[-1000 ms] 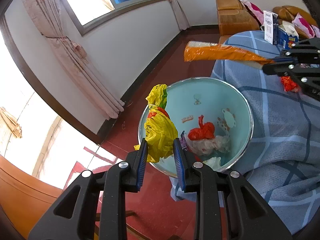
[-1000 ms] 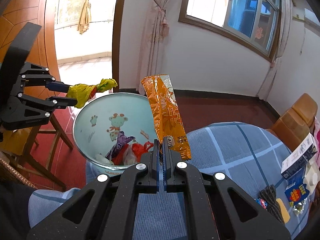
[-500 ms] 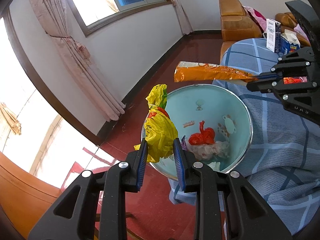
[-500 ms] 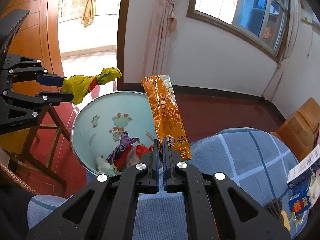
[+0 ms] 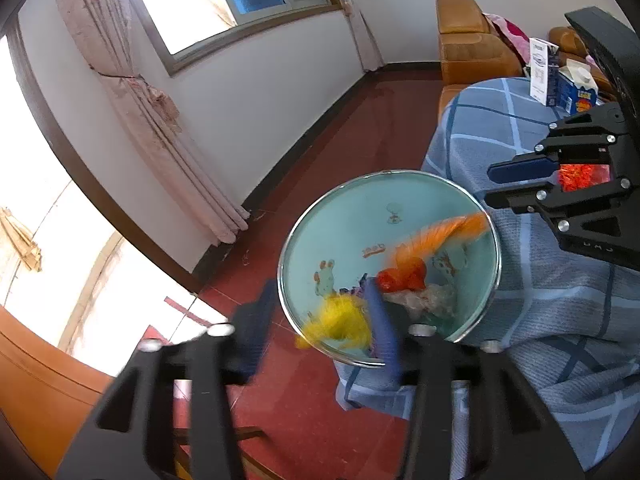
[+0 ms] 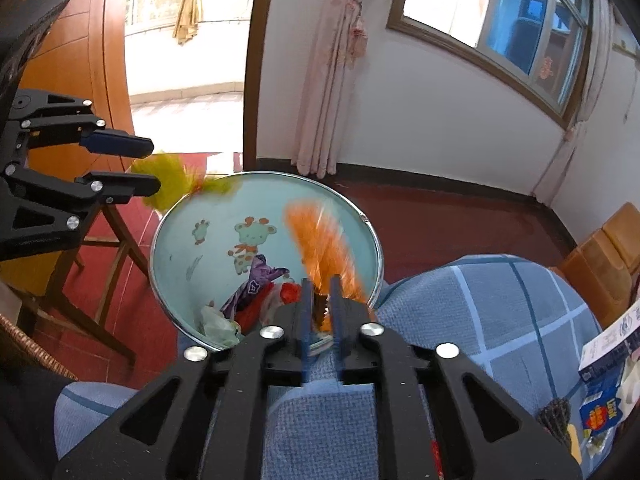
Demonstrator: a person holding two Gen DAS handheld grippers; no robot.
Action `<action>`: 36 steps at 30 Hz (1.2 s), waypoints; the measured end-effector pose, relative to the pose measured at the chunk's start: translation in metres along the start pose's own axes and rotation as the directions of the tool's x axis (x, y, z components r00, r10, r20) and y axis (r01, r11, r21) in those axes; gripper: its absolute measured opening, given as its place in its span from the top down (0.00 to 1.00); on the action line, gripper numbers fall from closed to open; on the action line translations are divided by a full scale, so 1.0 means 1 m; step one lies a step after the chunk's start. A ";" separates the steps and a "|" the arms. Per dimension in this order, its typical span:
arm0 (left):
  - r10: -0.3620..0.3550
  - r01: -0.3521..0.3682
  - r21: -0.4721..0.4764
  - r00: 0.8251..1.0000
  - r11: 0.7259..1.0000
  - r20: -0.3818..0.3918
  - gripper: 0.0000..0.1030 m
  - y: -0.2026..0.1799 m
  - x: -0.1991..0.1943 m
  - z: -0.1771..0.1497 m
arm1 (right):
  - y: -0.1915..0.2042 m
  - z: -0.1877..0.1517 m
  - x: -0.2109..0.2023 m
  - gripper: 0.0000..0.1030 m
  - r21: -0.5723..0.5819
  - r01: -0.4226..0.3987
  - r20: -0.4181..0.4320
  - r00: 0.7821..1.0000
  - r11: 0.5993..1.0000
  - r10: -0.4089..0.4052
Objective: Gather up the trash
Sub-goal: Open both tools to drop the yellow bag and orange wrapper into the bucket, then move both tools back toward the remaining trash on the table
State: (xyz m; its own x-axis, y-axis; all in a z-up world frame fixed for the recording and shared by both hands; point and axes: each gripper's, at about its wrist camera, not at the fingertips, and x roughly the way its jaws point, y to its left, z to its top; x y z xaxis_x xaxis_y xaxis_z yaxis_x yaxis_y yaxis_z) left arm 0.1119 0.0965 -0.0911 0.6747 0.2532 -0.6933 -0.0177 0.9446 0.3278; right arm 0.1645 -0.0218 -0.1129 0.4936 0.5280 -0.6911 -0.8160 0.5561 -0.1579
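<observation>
The bin (image 5: 390,200), a pale blue tub with cartoon animals inside, stands against the blue checked cloth (image 6: 500,308). A second ago each gripper clamped a wrapper above the bin; both pairs of jaws have just been opening.

The left gripper (image 5: 316,326) now stands with jaws wide apart, and the yellow wrapper (image 5: 338,322) is a blur between them at the bin's near rim, untouched by either pad.

The right gripper (image 6: 320,312) has its jaws slightly parted. The orange wrapper (image 6: 324,248), blurred, slants with its long axis from the jaws up over the bin's mouth; its lower end is between the pads, no longer pinched.
</observation>
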 end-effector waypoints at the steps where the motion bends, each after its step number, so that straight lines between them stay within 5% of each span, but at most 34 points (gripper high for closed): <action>1: 0.001 -0.001 0.001 1.000 1.000 0.001 0.46 0.000 0.000 0.000 | -0.001 0.000 0.000 0.83 0.006 -0.002 0.001 1.000 1.000 0.002; 20: -0.010 0.010 -0.006 1.000 1.000 -0.010 0.45 -0.001 0.001 0.000 | -0.004 -0.011 -0.016 0.68 0.045 0.016 0.022 1.000 0.999 -0.017; 25: -0.050 0.050 0.008 0.999 0.999 -0.018 0.44 -0.014 0.004 0.002 | -0.021 -0.032 -0.045 0.64 0.123 0.080 0.030 0.996 0.989 -0.084; 30: -0.107 0.107 0.066 0.994 0.992 -0.008 0.44 -0.047 0.006 0.011 | -0.058 -0.078 -0.096 0.58 0.288 0.200 0.019 0.976 0.936 -0.215; 36: -0.191 0.188 0.121 0.981 0.975 0.019 0.44 -0.100 0.005 0.035 | -0.112 -0.150 -0.154 0.53 0.505 0.349 -0.073 0.928 0.789 -0.364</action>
State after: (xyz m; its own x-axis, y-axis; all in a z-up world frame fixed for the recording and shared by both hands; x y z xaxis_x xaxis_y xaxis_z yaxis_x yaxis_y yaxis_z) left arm 0.1424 -0.0042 -0.1051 0.6793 0.0641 -0.7311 0.1983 0.9431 0.2670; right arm 0.1348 -0.2617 -0.0946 0.7335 0.2409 -0.6356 -0.3198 0.9474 -0.0100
